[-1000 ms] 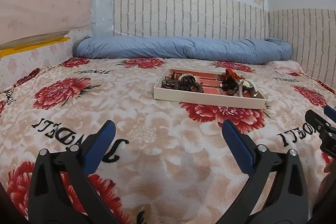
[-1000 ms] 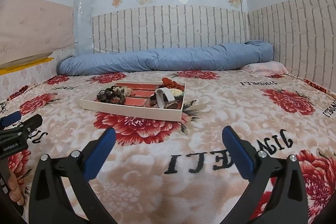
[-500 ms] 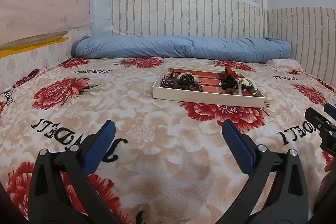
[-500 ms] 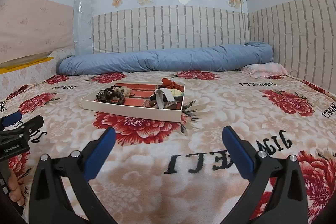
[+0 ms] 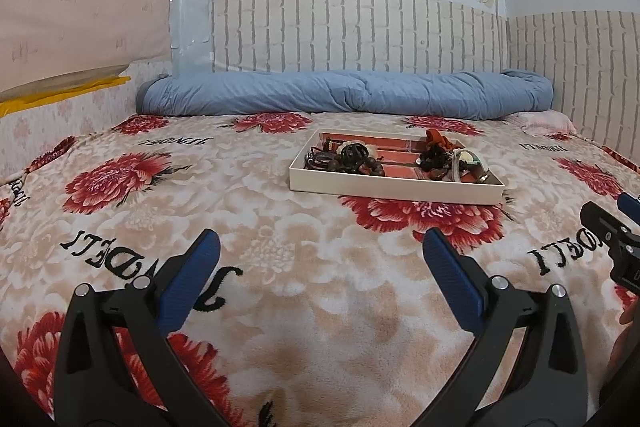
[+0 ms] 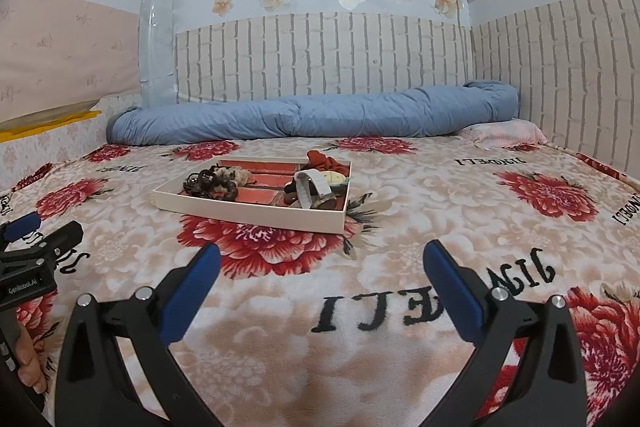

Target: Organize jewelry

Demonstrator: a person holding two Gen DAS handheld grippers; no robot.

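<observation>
A shallow white jewelry tray (image 5: pixel 394 190) with a red divided lining sits on the floral bed blanket; it also shows in the right wrist view (image 6: pixel 248 213). Its left side holds a dark tangle of beaded bracelets (image 5: pixel 348 161) (image 6: pixel 210 183). Its right side holds a red scrunchie (image 5: pixel 436 139) (image 6: pixel 326 159), a white watch strap (image 6: pixel 312 187) and other small pieces. My left gripper (image 5: pixel 320 247) is open and empty, well short of the tray. My right gripper (image 6: pixel 320 251) is open and empty, near the tray's front edge.
A rolled blue duvet (image 5: pixel 344 99) lies along the brick-pattern headboard wall behind the tray. A pink pillow (image 6: pixel 508 133) is at the far right. The floral blanket (image 5: pixel 280 219) covers the whole bed. A padded side wall (image 5: pixel 60 107) borders the left.
Both views have tilted up a little and the tray sits slightly lower in frame. Both grippers stay open and empty.
</observation>
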